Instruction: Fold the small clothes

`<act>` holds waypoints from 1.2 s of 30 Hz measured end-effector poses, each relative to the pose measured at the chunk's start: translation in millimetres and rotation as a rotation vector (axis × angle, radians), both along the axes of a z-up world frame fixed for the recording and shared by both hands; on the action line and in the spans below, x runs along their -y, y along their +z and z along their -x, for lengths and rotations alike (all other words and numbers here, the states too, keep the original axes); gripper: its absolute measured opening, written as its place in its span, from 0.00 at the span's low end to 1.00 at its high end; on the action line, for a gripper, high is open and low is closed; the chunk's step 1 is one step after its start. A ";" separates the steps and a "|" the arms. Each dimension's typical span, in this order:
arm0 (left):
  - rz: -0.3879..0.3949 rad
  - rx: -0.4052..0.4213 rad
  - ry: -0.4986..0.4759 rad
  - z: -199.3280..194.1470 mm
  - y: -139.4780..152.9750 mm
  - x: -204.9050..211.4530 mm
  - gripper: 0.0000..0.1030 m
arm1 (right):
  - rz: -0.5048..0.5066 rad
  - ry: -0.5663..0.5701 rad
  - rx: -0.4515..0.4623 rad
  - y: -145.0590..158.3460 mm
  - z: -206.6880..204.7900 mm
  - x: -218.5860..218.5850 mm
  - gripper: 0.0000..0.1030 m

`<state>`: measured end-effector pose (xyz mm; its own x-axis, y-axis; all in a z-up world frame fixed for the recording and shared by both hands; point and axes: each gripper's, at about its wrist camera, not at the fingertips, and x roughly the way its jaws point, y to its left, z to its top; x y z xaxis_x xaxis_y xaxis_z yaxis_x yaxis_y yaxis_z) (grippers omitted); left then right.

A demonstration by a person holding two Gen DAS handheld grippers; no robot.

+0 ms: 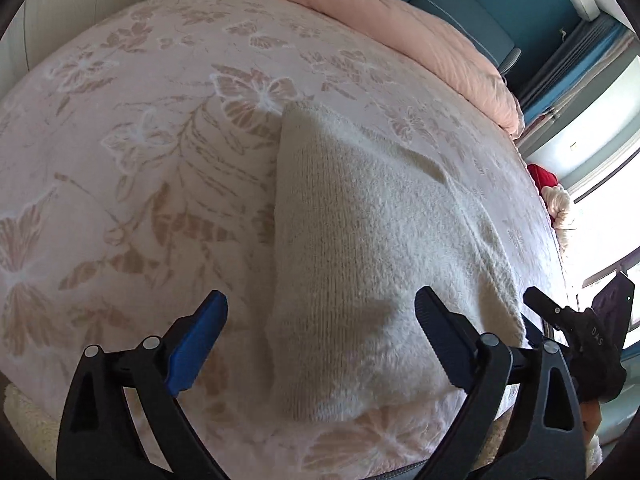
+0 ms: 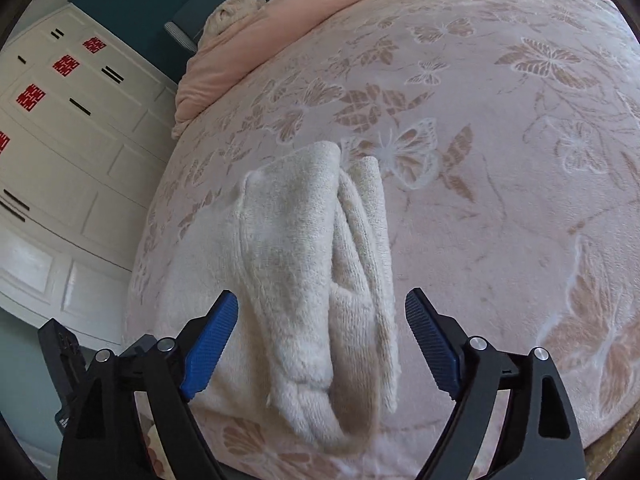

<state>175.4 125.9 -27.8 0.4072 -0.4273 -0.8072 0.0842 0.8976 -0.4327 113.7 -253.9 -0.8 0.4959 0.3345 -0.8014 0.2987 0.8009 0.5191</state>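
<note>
A cream fuzzy knit garment (image 1: 360, 248) lies folded on the pink butterfly-print bedspread (image 1: 140, 140). My left gripper (image 1: 320, 316) is open and empty, its blue fingers straddling the garment's near part just above it. In the right wrist view the same garment (image 2: 296, 248) shows as a long folded bundle with a narrower fold along its right side. My right gripper (image 2: 322, 312) is open and empty, jaws on either side of the garment's near end. The right gripper's black body (image 1: 580, 328) shows at the right edge of the left wrist view.
A pink duvet (image 1: 420, 28) is bunched at the head of the bed against a teal headboard (image 1: 472, 4). White wardrobe doors (image 2: 60, 152) with red stickers stand beside the bed. Red and cream items (image 1: 554, 196) lie off the bed's right edge by a bright window.
</note>
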 end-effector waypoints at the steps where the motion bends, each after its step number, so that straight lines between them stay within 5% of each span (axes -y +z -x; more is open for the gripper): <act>1: 0.023 -0.038 -0.010 -6.7 -10.9 3.5 0.90 | -0.016 0.008 -0.036 -11.7 -7.5 -3.7 0.82; 2: 0.064 -0.077 -0.018 -12.3 -20.3 6.4 0.89 | -0.052 0.020 -0.064 -23.5 -15.0 -5.9 0.74; 3: 0.099 -0.108 -0.021 -16.1 -25.8 8.7 0.78 | -0.077 0.027 -0.076 -28.0 -19.4 -8.8 0.54; 4: 0.124 -0.122 -0.040 -19.3 -26.3 11.6 0.66 | -0.064 0.034 -0.062 -21.7 -22.0 -11.9 0.46; 7: 0.074 -0.030 -0.083 -17.4 9.3 23.0 0.48 | 0.007 0.093 0.102 33.5 -19.2 -22.6 0.35; 10: 0.040 0.101 -0.124 -12.6 54.2 29.9 0.48 | 0.039 0.082 0.215 74.6 -8.2 -18.8 0.35; 13: -0.010 0.128 -0.142 -16.6 62.3 40.8 0.57 | 0.079 0.067 0.151 47.4 -11.8 -5.7 0.45; 14: -0.082 0.137 -0.149 -17.4 54.4 49.6 0.59 | 0.122 0.068 0.083 23.6 -17.0 -1.8 0.52; 16: -0.260 0.117 -0.174 -18.9 25.1 68.2 0.60 | 0.198 0.061 -0.074 -12.2 -17.4 5.6 0.51; 17: -0.322 0.085 -0.185 -16.7 11.5 72.2 0.60 | 0.138 0.043 -0.021 -5.2 -9.4 11.0 0.49; 19: -0.322 0.114 -0.165 -3.4 12.4 68.7 0.61 | 0.197 -0.006 0.055 27.7 10.5 8.8 0.49; 23: -0.353 0.126 -0.141 10.8 22.6 61.5 0.67 | 0.240 0.073 0.192 72.9 38.0 -20.9 0.49; 25: -0.358 0.101 -0.131 13.7 19.6 60.8 0.68 | 0.280 0.162 0.174 64.8 38.8 -40.2 0.45; 27: -0.358 0.078 -0.112 16.3 17.6 60.4 0.68 | 0.365 0.224 0.093 36.8 33.2 -49.7 0.19; 29: -0.350 0.065 -0.094 19.0 17.3 57.7 0.68 | 0.320 0.200 0.014 9.1 28.3 -37.4 0.03; 32: -0.347 0.058 -0.092 24.0 18.5 54.4 0.69 | 0.229 0.138 0.071 37.4 32.5 -30.9 0.06; 36: -0.366 0.069 -0.095 29.6 22.9 56.1 0.69 | 0.298 0.153 0.099 48.9 36.6 -37.0 0.06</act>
